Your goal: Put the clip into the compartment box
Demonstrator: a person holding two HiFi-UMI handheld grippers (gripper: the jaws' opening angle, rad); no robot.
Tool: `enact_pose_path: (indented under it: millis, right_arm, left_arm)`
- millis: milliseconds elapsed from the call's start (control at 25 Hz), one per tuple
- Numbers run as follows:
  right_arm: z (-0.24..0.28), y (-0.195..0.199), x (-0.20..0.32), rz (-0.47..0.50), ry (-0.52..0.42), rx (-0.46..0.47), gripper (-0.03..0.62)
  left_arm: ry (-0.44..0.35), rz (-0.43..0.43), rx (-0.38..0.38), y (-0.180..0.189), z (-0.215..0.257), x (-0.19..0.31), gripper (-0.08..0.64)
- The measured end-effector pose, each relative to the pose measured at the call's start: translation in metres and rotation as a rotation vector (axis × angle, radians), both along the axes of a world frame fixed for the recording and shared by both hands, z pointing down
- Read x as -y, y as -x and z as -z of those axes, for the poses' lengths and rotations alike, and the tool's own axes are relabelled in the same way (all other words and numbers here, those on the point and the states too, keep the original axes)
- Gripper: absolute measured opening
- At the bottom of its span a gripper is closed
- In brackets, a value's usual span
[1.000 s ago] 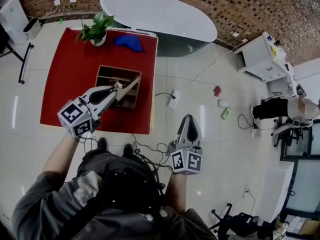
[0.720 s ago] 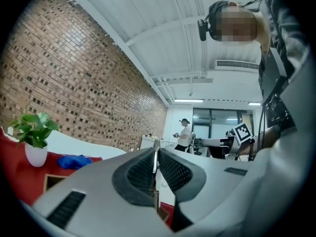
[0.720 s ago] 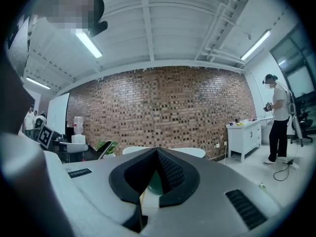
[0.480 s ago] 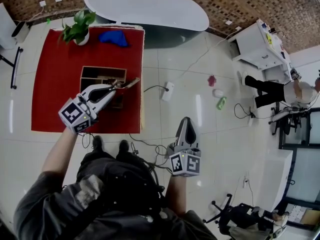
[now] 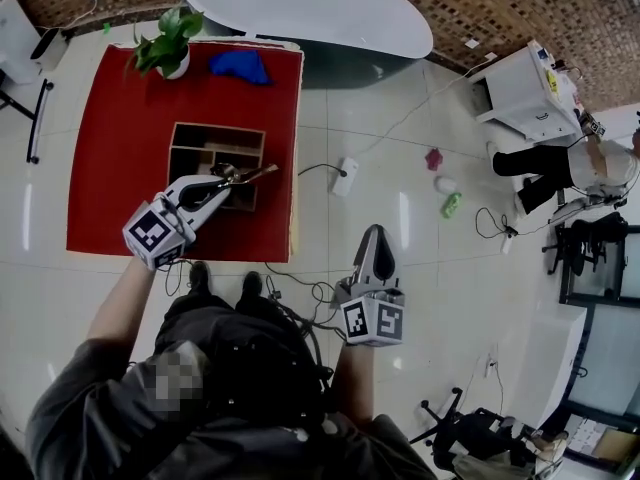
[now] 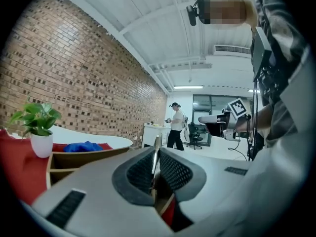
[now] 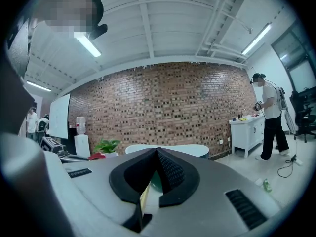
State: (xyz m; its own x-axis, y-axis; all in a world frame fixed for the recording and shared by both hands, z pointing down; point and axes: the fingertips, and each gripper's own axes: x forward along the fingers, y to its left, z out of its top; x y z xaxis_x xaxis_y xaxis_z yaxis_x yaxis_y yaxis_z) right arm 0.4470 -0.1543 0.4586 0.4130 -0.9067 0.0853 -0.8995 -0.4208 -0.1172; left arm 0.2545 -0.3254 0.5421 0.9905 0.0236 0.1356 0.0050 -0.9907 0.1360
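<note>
The wooden compartment box (image 5: 205, 143) stands on the red table (image 5: 110, 178). My left gripper (image 5: 232, 178) hangs over the box's front right part, shut on the clip (image 5: 256, 174), a thin tan piece that sticks out to the right past the fingertips. In the left gripper view the left gripper (image 6: 155, 149) pinches the clip (image 6: 156, 144) as a narrow strip between its pads, with the box (image 6: 74, 158) to the left below. My right gripper (image 5: 377, 234) hangs over the floor right of the table, shut with nothing in it; the right gripper (image 7: 157, 154) shows its pads meeting at the tip.
A potted plant (image 5: 168, 50) and a blue cloth (image 5: 238, 65) lie at the table's far edge. A white oval tub (image 5: 300, 13) stands behind. Cables and a power strip (image 5: 345, 176) lie on the tiled floor. A person (image 5: 560, 163) is at the far right by a white cabinet (image 5: 520, 103).
The head view has shifted a little. The left gripper still holds the clip over the box's front right part. The right gripper has stayed by the person's knee.
</note>
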Motion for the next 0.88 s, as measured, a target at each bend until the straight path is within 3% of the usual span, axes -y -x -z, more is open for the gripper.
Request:
enact_pose_path:
  millis: [240,440,480,680,880]
  right_arm:
    - [0.009,0.017,0.014,0.025,-0.010,0.001,0.006]
    - [0.011,0.021,0.016,0.033,-0.023,0.000,0.006]
    - [0.012,0.022,0.015,0.034,-0.026,0.001,0.006]
    - [0.019,0.029,0.017,0.047,-0.039,-0.002,0.006]
    - [0.035,0.039,0.024,0.060,-0.086,-0.010,0.006]
  left_arm:
    - [0.025,0.019,0.065,0.016,-0.012,0.001,0.041]
    - [0.044,-0.002,0.071,0.019,-0.012,-0.010,0.043]
    - [0.049,0.002,0.066,0.020,-0.011,-0.012,0.078]
    - [0.059,0.037,0.041,0.027,0.006,-0.010,0.109]
    - [0.045,0.119,-0.073,0.048,0.062,0.001,0.106]
